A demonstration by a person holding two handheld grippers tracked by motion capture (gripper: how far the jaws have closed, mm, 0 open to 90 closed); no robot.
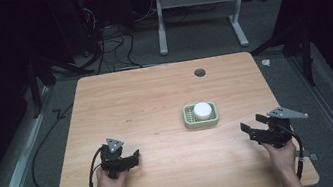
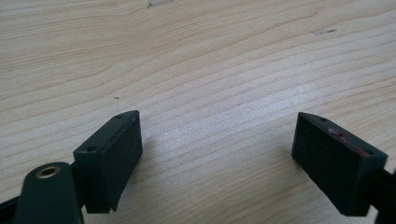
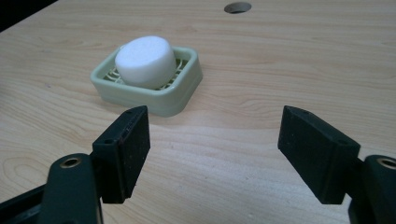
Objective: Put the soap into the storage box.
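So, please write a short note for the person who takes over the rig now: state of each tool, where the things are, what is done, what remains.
Left tool: open, holds nothing, over bare wood at the near left of the table.
Right tool: open, holds nothing, at the near right, pointed toward the soap dish.
White round soap sits in the green soap dish, right of the table's middle.
Done: nothing visible; soap and dish are untouched.
Left: probably reach for the soap or the dish with the right tool, which is nearer.
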